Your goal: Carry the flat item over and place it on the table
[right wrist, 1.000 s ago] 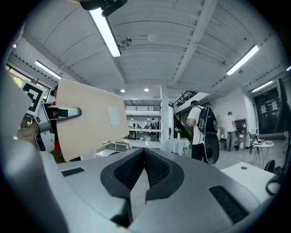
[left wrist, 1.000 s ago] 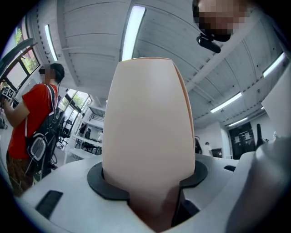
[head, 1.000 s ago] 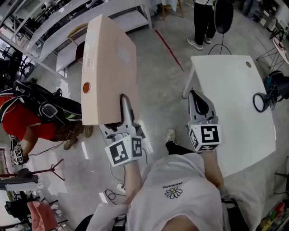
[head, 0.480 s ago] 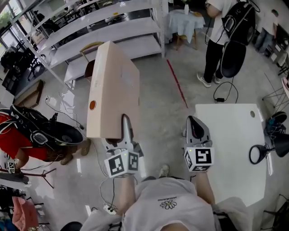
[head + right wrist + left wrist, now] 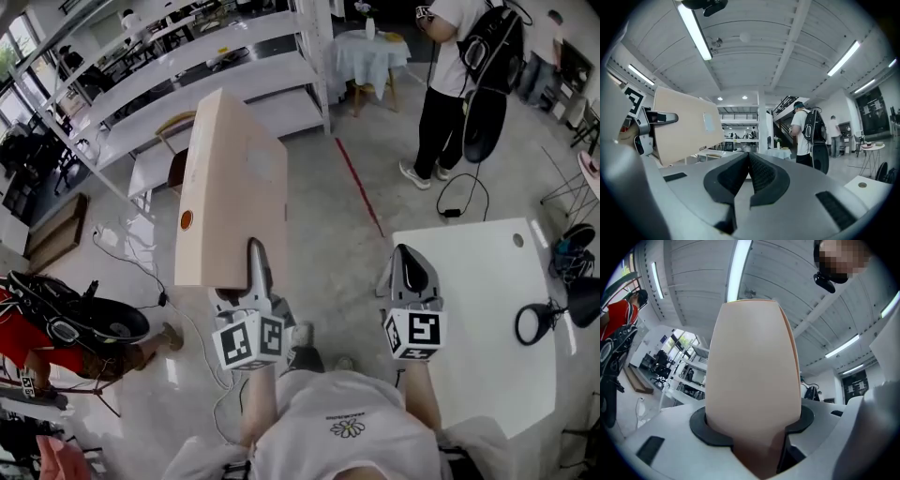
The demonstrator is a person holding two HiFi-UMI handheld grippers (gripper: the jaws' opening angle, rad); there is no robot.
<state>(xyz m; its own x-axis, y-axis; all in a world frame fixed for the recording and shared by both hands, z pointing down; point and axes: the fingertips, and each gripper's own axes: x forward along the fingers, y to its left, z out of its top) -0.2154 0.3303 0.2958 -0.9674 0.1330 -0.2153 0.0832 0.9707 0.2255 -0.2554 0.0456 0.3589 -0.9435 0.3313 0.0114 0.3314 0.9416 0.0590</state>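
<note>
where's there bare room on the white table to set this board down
The white table is bare from its left edge, by the right gripper, across the middle. Only its right edge is crowded, by the black ring-shaped item.

Two bare forearms are stretched forward, side by side. The left grey hand-held gripper [image 5: 256, 267], topped by a marker cube, is clamped on the edge of a beige flat board [image 5: 234, 187]. The right grey hand-held gripper [image 5: 410, 261] is pointed ahead, its jaws pressed together with nothing between them.
</note>
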